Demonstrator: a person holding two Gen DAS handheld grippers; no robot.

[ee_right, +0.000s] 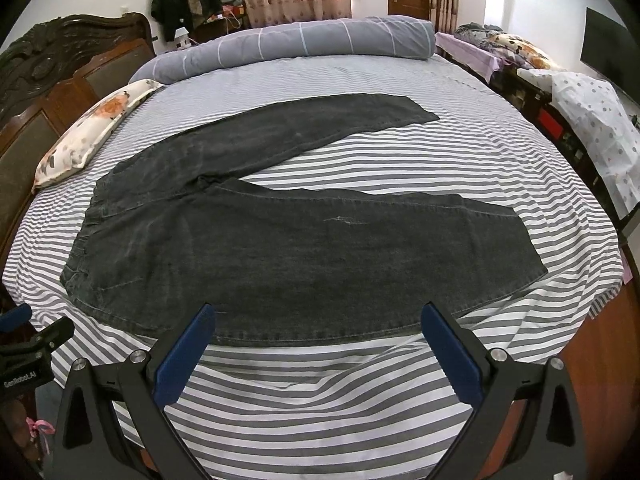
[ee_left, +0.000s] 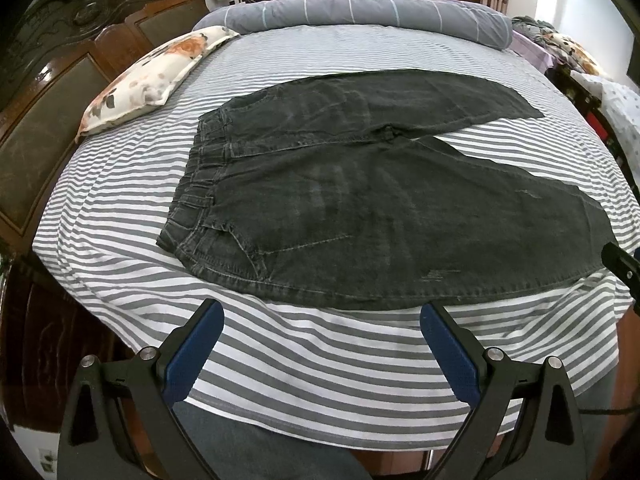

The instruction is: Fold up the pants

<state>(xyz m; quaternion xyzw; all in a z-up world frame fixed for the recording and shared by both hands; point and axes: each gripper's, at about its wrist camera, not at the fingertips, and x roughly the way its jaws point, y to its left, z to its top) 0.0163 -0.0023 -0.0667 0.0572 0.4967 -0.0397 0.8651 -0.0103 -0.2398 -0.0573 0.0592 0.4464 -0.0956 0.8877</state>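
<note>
Lying flat, unfolded: dark pants [ee_left: 360,200], legs apart

Home bedroom: bed [ee_left: 280,360], pillow [ee_left: 152,76]

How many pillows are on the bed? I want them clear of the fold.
2: a floral pillow by the headboard, left of the pants, and a long grey bolster along the far edge. Neither touches the pants.

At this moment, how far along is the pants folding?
Done: the pants lie flat on the striped bed, legs spread apart. In hand: nothing; left gripper and right gripper are open, short of the fabric. Left: every fold.
</note>
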